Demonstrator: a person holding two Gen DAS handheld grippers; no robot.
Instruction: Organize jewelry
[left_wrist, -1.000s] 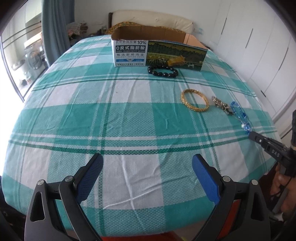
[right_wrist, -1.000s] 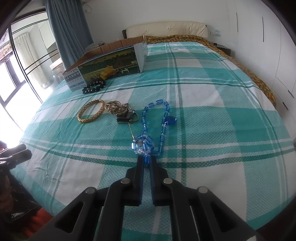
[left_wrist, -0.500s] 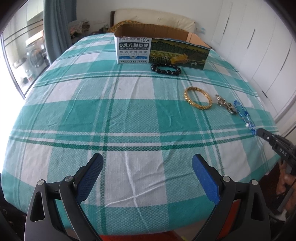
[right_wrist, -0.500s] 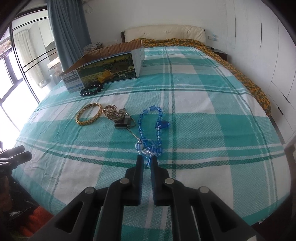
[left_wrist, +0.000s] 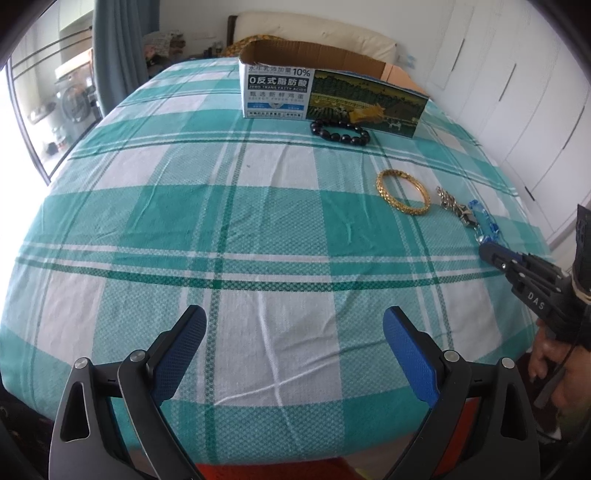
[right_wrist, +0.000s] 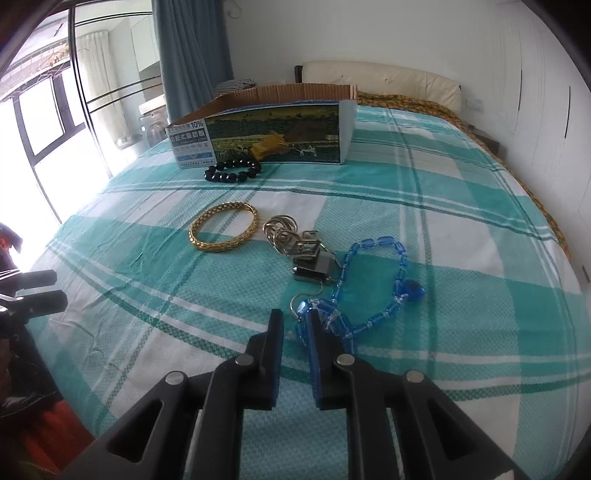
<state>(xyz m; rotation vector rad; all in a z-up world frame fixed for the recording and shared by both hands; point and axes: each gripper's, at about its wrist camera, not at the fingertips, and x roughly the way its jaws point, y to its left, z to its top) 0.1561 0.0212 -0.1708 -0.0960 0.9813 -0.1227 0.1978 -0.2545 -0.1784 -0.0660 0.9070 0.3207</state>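
**Blue bead strand just released at the near edge of the spread**

The right gripper (right_wrist: 295, 318) has just been opening; its jaws stand slightly apart, the bunched near end of the blue bead necklace (right_wrist: 373, 280) just beside the right jaw, not clamped. The left gripper (left_wrist: 294, 332) gapes wide, empty. The strand looks light, limp and slippery; I judge the bunched end the best hold. Four pieces lie on the checked bedspread (right_wrist: 461, 206): one blue necklace, one metal chain with clasp (right_wrist: 301, 245) to its left, one gold bangle (right_wrist: 223, 226) farther left, one black bead bracelet (right_wrist: 232, 170) by the one cardboard box (right_wrist: 273, 127) at the far side.
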